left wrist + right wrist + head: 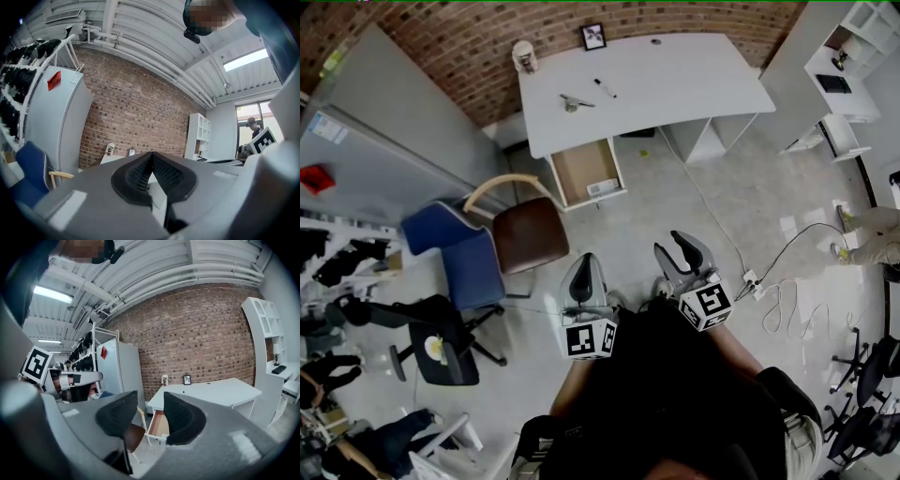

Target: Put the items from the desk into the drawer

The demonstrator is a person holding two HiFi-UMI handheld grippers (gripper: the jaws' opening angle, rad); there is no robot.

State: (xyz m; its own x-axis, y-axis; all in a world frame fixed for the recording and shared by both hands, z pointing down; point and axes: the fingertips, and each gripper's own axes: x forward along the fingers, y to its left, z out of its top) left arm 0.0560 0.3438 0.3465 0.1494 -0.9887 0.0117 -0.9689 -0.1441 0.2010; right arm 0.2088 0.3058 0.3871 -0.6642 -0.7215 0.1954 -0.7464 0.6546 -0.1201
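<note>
Pen: we judge the slim black marker pen (606, 88) light, stiff, slippery; grip mid-barrel.
Left gripper (584, 270): fingers closed, empty.
Right gripper (675, 247): fingers apart, empty.

No writing can be read anywhere.

The left cube (591, 339) on the left tongs (584, 269) and the right cube (706, 306) on the right tongs (682, 247) carry only black-and-white square patterns, with no letters or numbers. A red tag (316, 177) and a pale sticker (331, 128) are on the grey cabinet (384, 122), and both are too small to read. The small framed picture (593, 37) at the far edge of the tabletop (675, 84) shows no legible words.
</note>
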